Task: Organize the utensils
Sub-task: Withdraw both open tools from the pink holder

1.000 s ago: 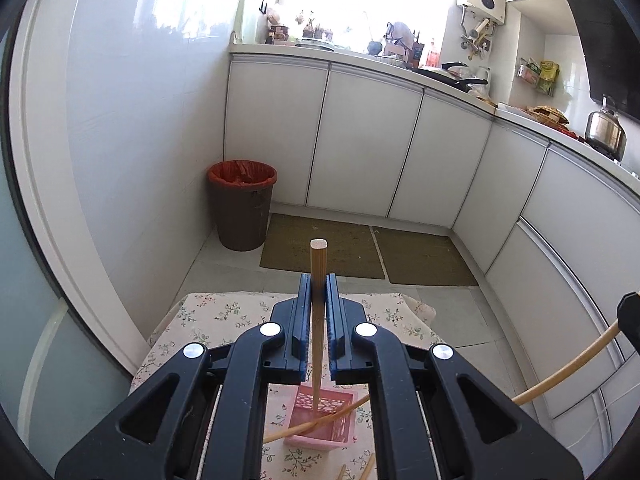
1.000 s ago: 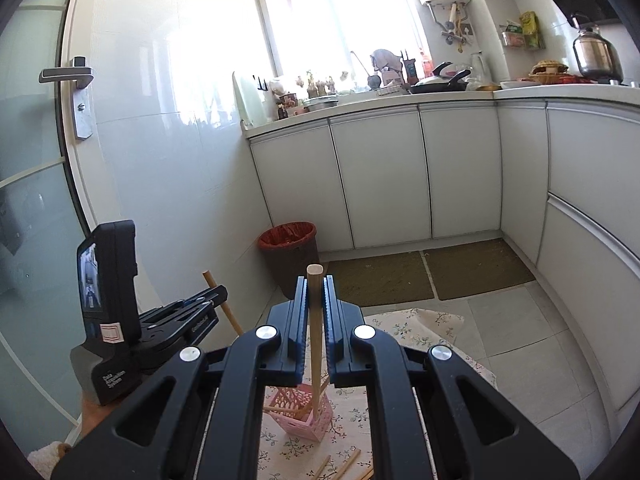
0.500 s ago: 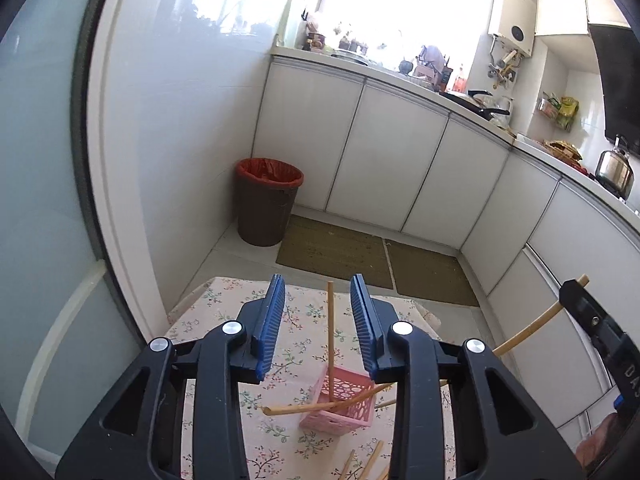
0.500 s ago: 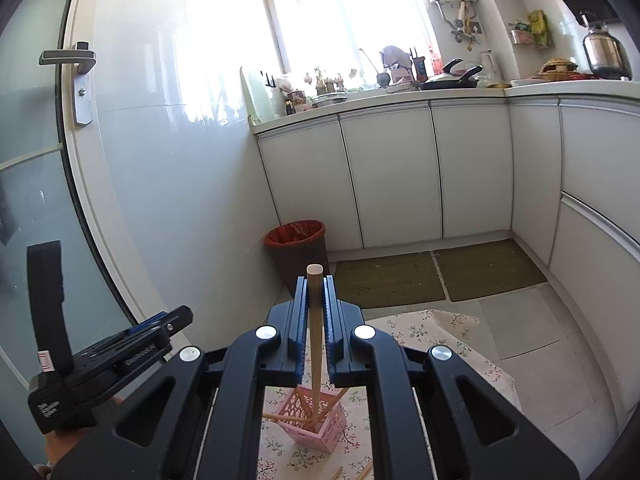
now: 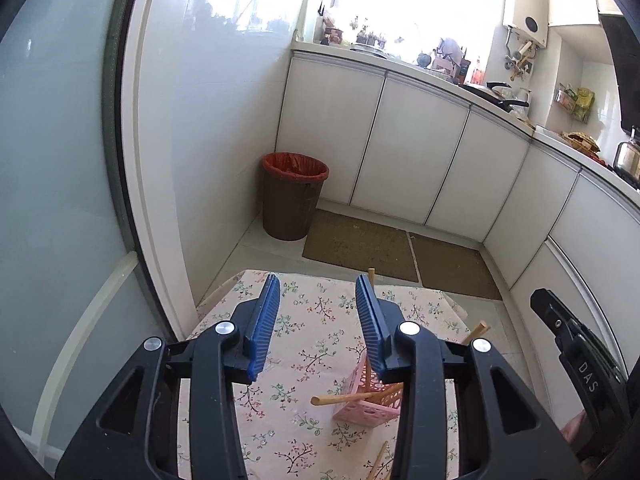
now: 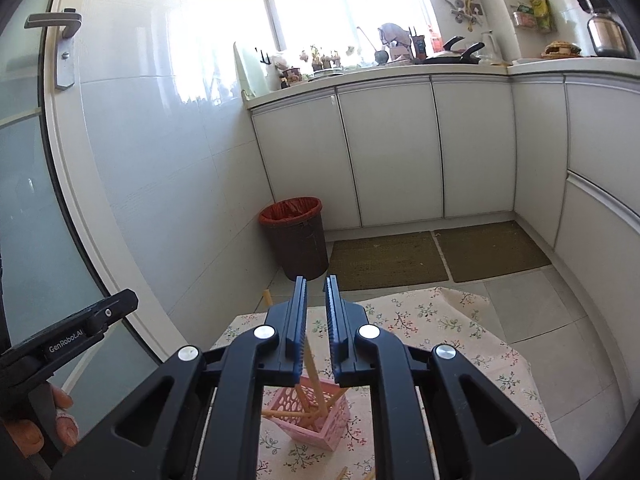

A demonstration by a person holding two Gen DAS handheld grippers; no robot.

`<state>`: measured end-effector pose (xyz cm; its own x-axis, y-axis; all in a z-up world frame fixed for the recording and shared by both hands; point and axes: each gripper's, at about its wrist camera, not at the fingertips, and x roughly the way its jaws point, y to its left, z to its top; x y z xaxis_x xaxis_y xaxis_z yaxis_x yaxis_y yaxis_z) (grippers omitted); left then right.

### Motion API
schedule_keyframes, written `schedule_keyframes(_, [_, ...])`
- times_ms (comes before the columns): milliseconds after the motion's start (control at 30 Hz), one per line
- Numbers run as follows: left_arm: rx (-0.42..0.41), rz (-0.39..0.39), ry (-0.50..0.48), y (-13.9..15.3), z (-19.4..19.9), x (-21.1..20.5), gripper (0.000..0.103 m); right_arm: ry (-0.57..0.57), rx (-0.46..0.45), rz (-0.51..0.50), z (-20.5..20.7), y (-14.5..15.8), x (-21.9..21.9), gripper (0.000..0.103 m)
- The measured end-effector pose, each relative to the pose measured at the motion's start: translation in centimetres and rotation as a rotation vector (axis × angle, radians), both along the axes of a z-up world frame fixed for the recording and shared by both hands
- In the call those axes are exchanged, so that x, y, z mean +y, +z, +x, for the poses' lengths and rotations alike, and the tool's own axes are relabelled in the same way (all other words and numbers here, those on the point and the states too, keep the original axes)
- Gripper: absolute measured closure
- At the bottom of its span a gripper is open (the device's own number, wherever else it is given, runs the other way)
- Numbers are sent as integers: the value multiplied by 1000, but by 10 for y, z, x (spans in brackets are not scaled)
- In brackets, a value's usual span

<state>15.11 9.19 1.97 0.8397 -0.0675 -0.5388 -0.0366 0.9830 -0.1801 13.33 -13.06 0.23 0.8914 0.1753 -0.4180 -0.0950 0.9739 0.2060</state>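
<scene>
The pink basket (image 6: 316, 420) stands on the floral tablecloth (image 5: 304, 344), seen just below the right gripper (image 6: 316, 292) and at about 4 o'clock from the left gripper (image 5: 316, 292) in the left wrist view. Several wooden chopsticks (image 6: 310, 364) sit in it with their long axes fanned out: one leans steeply up toward 11 o'clock past the right gripper's left finger, its tip (image 6: 266, 296) showing beyond it; another lies nearly level, its free end (image 5: 318, 401) pointing toward 9 o'clock over the basket rim. More chopsticks (image 5: 378, 460) lie loose on the cloth near the bottom edge. The left gripper hangs over the table, jaws spread wide and holding nothing. The right gripper is poised directly above the basket, jaws parted by a narrow gap, nothing pinched between the pads; the chopstick passes below them.
</scene>
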Motion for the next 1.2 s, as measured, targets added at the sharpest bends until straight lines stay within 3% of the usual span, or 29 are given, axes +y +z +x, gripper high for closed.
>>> schedule_keyframes(133, [-2, 25, -22, 3, -8, -12, 61, -36, -4, -50, -17, 9, -8, 63])
schedule_keyframes(267, [-24, 62, -37, 8, -27, -28, 48, -58, -8, -79, -42, 16, -19, 47])
schedule_keyframes(433, [-35, 75, -67, 13, -53, -43, 41, -88, 5, -100, -70, 21, -32, 40])
schedule_keyframes(667, [-53, 86, -95, 13, -89, -56, 23, -142, 21, -112, -107, 16, -49, 27])
schedule_keyframes(833, [-36, 101, -117, 9, -104, -63, 20, -167, 28, -125, -125, 10, -56, 19])
schedule_keyframes(1067, [-46, 122, -134, 7, -121, -68, 7, -209, 32, -136, -143, -2, -64, 7])
schedule_keyframes(1200, [-28, 141, -153, 1, -124, -72, 7, -210, 54, -141, -148, -10, -67, 7])
